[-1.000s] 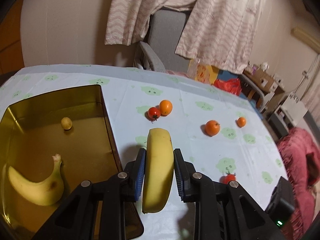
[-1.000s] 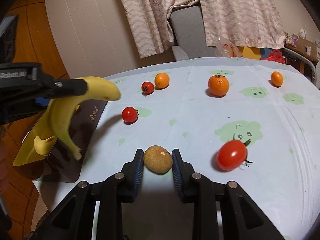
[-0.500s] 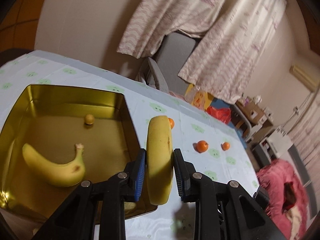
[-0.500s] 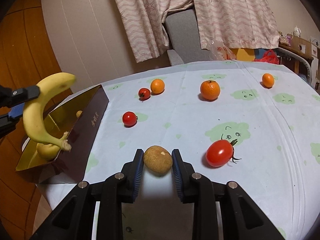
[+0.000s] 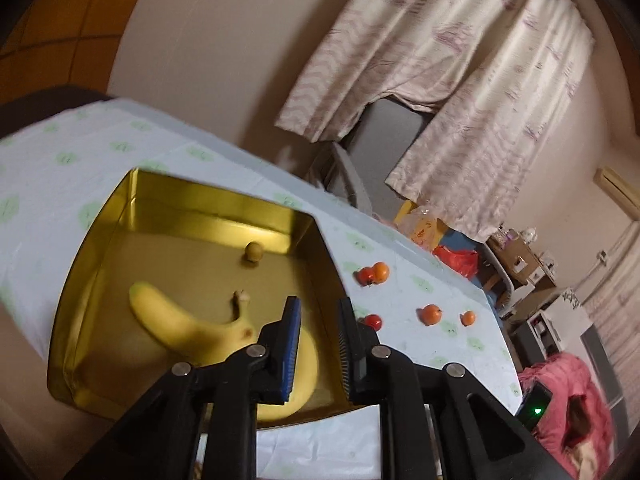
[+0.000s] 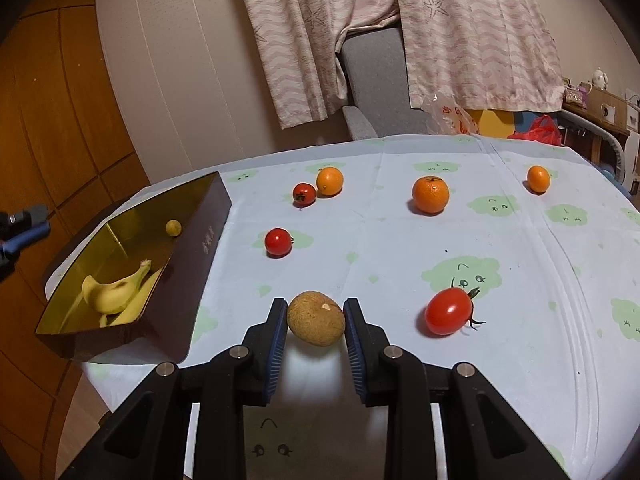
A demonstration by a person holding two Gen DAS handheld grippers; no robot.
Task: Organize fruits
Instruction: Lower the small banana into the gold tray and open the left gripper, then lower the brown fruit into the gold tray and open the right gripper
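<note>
The gold-lined tin (image 5: 224,200) holds two bananas, one curved across the floor (image 5: 180,324) and one at the near wall (image 5: 308,364), plus a small yellow fruit (image 5: 253,251). My left gripper (image 5: 318,312) hangs above the tin, shut, its jaws close together and empty. In the right wrist view my right gripper (image 6: 316,320) is shut on a round brown fruit (image 6: 316,324) just above the tablecloth, right of the tin (image 6: 200,248). Three red tomatoes (image 6: 278,242) (image 6: 304,194) (image 6: 448,312) and three oranges (image 6: 329,181) (image 6: 430,195) (image 6: 538,179) lie on the cloth.
A grey chair (image 6: 376,80) stands behind the table under hanging curtains (image 6: 304,40). A wooden door (image 6: 60,120) is left of the tin, whose near corner overhangs the table edge. Boxes and a red bag (image 6: 538,130) sit at the far right.
My left gripper swung left over the tin and rolled; the banana it held now lies in the tin beside the first, and its jaws stand narrower. My right gripper rose slightly with the brown fruit.
</note>
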